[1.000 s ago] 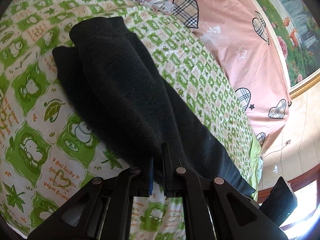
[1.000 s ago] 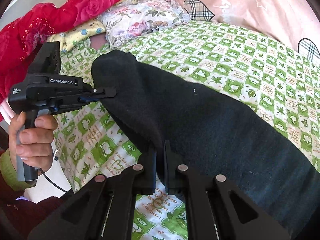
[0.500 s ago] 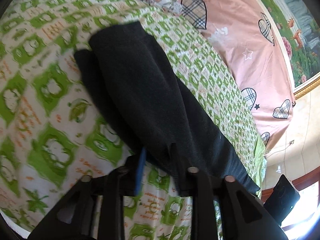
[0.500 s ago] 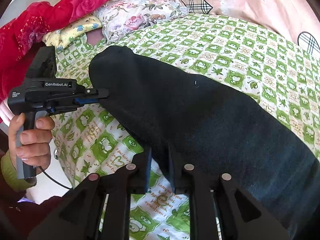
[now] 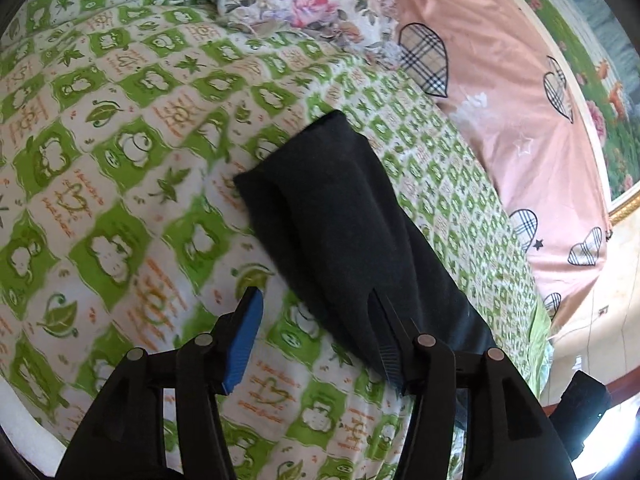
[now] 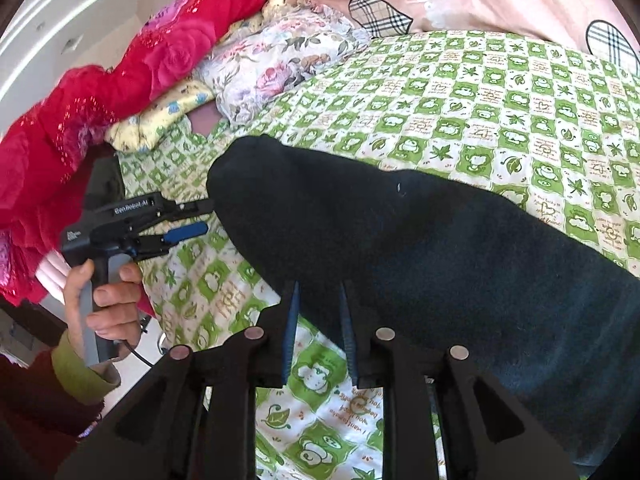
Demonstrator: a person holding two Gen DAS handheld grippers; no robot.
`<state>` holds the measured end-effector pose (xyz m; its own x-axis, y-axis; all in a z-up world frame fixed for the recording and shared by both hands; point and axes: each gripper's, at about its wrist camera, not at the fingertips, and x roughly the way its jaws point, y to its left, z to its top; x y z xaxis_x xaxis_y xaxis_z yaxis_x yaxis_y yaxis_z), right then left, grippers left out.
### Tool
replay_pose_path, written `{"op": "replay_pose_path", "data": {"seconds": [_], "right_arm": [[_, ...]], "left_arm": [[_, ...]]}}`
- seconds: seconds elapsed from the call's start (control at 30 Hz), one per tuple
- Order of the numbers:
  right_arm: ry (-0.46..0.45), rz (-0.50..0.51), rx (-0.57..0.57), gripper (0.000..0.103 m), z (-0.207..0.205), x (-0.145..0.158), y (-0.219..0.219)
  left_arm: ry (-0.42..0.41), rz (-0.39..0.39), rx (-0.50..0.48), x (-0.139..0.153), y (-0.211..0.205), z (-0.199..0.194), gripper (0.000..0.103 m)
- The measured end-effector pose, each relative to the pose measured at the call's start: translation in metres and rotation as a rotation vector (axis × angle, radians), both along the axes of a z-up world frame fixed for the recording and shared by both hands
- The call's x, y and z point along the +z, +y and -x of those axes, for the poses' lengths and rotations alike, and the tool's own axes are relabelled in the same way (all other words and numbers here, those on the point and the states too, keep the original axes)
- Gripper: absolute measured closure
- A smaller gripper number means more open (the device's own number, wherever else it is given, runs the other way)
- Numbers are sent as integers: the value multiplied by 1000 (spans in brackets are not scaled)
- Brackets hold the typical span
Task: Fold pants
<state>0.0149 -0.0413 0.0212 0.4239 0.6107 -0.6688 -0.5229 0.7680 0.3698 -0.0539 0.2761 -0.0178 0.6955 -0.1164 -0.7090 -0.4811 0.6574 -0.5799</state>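
Both grippers released the black pants (image 5: 344, 216)

Left gripper (image 5: 316, 320) gapes wide, right gripper (image 6: 318, 316) parted slightly (both clamped 1 second ago) over the green bedsheet (image 5: 120, 128).

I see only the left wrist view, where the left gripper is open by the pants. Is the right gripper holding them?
Observer: No. In the right wrist view the right gripper is open, with its fingers on either side of the near edge of the pants.
Operator: Does the left gripper touch the cloth?
Observer: Seen from the side, the left gripper has its upper finger reaching the pants' narrow end. I cannot tell whether they touch. The blue-padded finger is clear of the cloth.
Operator: What lies beyond that end?
Observer: A red blanket is heaped behind the left gripper, outside your frame.
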Motion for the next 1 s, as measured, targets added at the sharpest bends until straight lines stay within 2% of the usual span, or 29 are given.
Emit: {"op": "replay_pose_path", "data": {"seconds": [0.07,0.23,0.4,0.5,0.8,0.9,1.0], "right_arm": [[8,-19,-22,81,-11,3,-4],[30,-58,-82,79,-47,11,-14],[43,-39,-83,68,-89,17,-7],[58,-17,-60,62,-116,16,1],[229,169,98,62,-172,-29,30],[272,187,152,62,-180,-42,38],[277,237,228,63,-178,-42,47]], "left_arm": [[7,19,18,0,7,-3,34],[40,17,28,0,16,-14,31],[66,26,43,-6,24,-21,31],[72,30,45,-9,28,-23,31],[74,-17,25,-13,32,-38,32],[77,-38,16,-15,31,-44,35],[84,-66,13,-17,31,-51,45]]}}
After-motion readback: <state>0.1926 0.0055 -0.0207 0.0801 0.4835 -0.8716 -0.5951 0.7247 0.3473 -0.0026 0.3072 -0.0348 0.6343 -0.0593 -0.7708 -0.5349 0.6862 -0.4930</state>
